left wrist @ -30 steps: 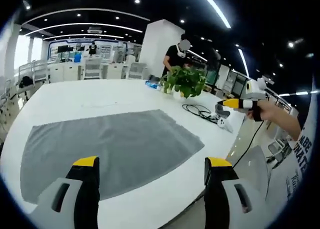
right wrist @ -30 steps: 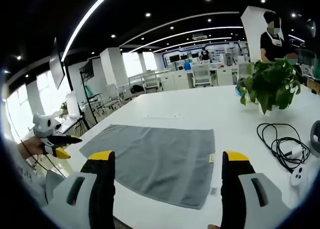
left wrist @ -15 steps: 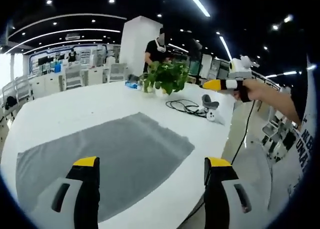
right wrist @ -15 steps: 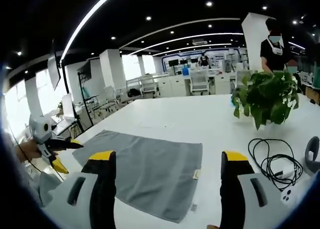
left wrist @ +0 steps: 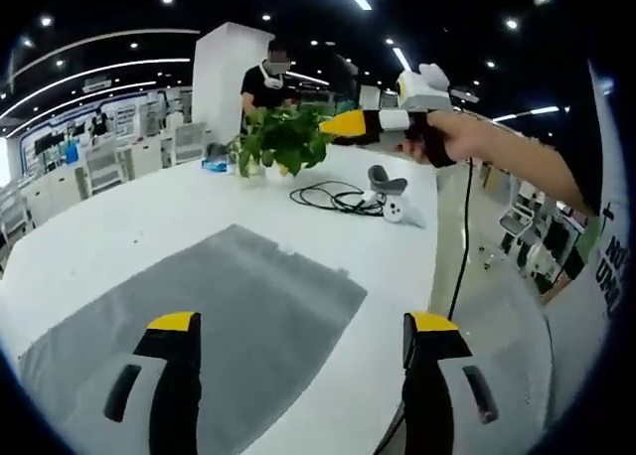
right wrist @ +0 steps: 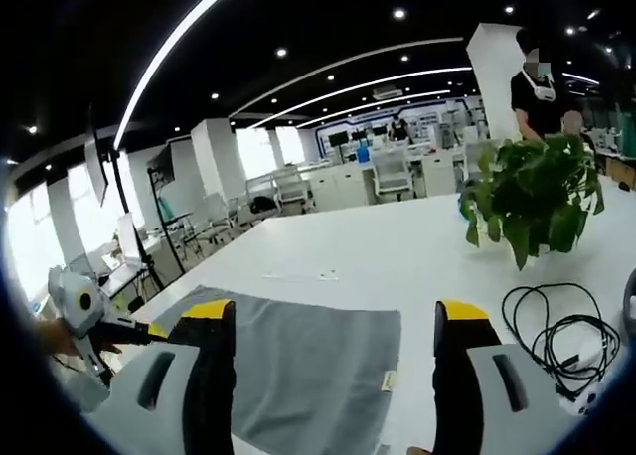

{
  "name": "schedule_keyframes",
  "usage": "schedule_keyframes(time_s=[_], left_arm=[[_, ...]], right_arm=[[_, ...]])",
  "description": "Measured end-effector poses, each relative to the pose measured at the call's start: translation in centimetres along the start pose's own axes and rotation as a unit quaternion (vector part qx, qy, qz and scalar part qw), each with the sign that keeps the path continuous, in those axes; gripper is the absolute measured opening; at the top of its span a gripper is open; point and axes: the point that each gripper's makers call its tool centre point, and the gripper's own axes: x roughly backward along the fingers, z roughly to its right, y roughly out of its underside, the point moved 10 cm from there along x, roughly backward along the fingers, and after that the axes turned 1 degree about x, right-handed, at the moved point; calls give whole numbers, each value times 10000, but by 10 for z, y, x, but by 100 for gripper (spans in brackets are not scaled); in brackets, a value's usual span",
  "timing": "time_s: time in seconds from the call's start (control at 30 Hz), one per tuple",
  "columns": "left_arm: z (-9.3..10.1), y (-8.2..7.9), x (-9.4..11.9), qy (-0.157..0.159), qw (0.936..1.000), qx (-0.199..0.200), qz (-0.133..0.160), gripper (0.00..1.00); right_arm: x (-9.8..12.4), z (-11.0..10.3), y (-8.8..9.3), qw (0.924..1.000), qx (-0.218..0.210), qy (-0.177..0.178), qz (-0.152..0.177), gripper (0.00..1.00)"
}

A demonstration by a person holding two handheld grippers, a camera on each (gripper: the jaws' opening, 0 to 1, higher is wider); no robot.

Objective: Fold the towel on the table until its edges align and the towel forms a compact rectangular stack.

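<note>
The grey towel (left wrist: pixel 214 321) lay flat and unfolded on the white worktop (left wrist: pixel 119 231), beyond both grippers. The left gripper (left wrist: pixel 298 326) and right gripper (right wrist: pixel 333 311) were held above it with jaws wide apart, gripping nothing. A potted plant (right wrist: pixel 532 202) and a coiled black cable (right wrist: pixel 556 336) sat further along the worktop.

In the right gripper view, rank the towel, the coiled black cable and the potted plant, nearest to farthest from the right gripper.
1. Grey towel, flat between the right gripper's jaws.
2. Coiled black cable, right, on the table.
3. Potted plant, upper right, beyond the cable.
</note>
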Motion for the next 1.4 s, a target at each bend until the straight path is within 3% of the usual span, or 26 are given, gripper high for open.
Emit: schedule_keyframes(time_s=[0.23,0.4,0.67,0.8,0.97,1.23,1.4], left_arm=[[10,-5,-35,86,9999,-84,-84,84],[17,-13,-59,-58,9982,-568,-180,84],[33,-16,-101,275,9953,-909,-201,79],[40,-13,-115,373,9928,-1114,-250,77],[51,-7,-127,553,9843,-1644,-334,75],[57,4,-150,680,9827,-1629,-565,72],[60,10,-161,735,9793,-1758,-680,62]], right_arm=[[-22,16,3,9999,-142,12,-59,81],[-36,29,4,9997,-187,174,-29,82],[-56,41,6,9994,-158,281,-85,80],[-67,47,10,9994,-150,250,-159,79],[-80,52,16,9993,-17,188,-318,78],[-102,62,23,9991,-35,159,-394,77],[-114,68,29,9989,-83,165,-438,74]])
